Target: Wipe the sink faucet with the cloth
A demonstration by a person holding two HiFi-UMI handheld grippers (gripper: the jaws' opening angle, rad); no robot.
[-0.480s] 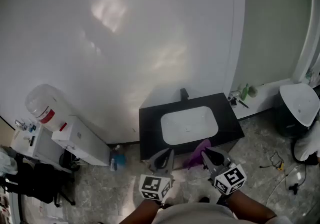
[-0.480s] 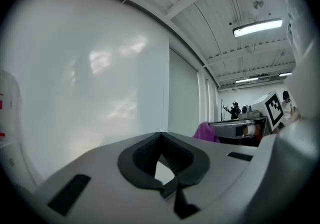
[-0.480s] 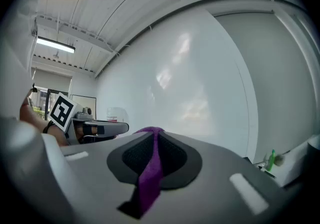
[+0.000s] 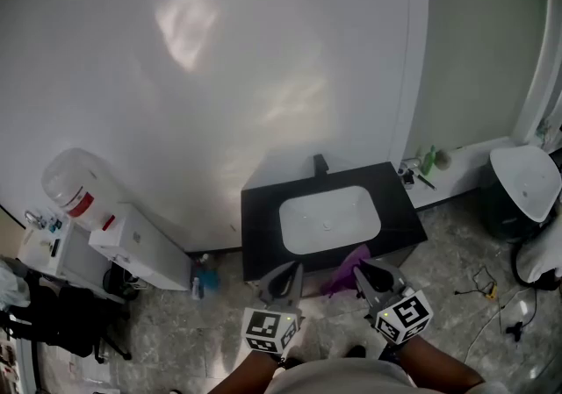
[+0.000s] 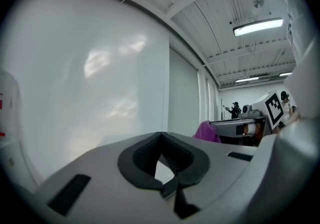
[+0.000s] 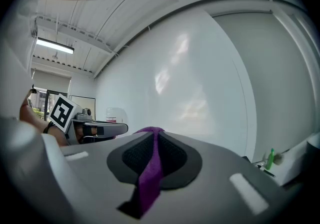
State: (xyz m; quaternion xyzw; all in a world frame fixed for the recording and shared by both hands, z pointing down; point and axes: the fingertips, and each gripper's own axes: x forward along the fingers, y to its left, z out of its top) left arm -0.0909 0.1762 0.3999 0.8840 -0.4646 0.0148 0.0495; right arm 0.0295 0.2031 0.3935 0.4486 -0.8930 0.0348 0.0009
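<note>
Sink [image 4: 329,218] slightly leftward since before; purple cloth [image 4: 347,270] in right claw [image 6: 153,138].

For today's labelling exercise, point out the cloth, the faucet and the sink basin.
cloth [image 6: 150,173]: right gripper view, purple strip clamped between the jaws.
faucet [image 4: 321,164]: head view, dark body behind the basin.
sink basin [image 4: 329,218]: head view, bare white bottom.
</note>
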